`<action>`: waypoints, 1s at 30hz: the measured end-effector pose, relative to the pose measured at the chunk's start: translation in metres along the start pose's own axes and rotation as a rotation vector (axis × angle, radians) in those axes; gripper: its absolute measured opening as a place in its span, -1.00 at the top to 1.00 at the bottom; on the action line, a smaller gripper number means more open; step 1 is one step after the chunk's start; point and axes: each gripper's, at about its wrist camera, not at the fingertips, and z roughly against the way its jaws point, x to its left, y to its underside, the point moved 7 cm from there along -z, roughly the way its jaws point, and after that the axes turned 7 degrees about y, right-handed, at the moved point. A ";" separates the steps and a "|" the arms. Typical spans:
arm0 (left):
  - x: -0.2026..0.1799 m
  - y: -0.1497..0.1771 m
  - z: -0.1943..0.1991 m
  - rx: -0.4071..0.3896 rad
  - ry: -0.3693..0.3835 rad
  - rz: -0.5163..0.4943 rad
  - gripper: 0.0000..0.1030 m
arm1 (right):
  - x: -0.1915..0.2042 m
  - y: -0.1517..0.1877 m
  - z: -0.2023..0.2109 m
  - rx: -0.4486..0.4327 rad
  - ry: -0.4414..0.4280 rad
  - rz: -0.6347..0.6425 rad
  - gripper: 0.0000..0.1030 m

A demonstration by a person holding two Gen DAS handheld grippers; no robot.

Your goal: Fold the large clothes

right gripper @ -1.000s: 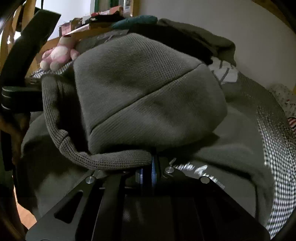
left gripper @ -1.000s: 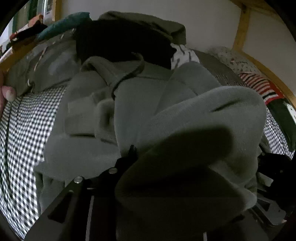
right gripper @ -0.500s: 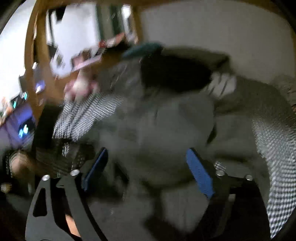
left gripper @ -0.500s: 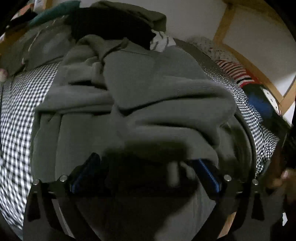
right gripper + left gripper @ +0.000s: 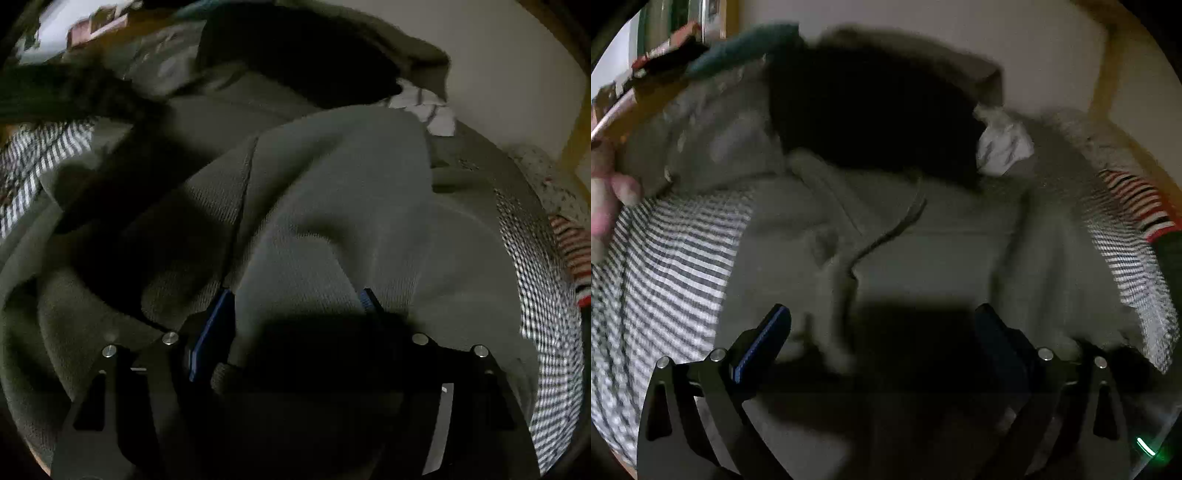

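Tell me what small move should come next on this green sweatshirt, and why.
Probably let the right gripper finish closing on the raised fold of the green sweatshirt between its closing jaws. The pads don't look pressed on yet, the left gripper stands wide open over the flat body holding nothing, and the garment lies bunched on the checked bedsheet.
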 end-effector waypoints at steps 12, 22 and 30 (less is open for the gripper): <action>0.006 0.014 -0.009 -0.106 -0.014 0.029 -0.91 | 0.010 0.044 0.024 -0.039 -0.057 0.085 -0.49; -0.018 0.091 0.001 -0.076 -0.089 -0.121 -0.91 | 0.009 0.052 0.055 -0.113 -0.092 0.020 -0.62; -0.011 0.108 0.055 -0.195 -0.116 -0.051 -0.90 | -0.004 0.065 0.071 -0.123 -0.053 -0.122 -0.69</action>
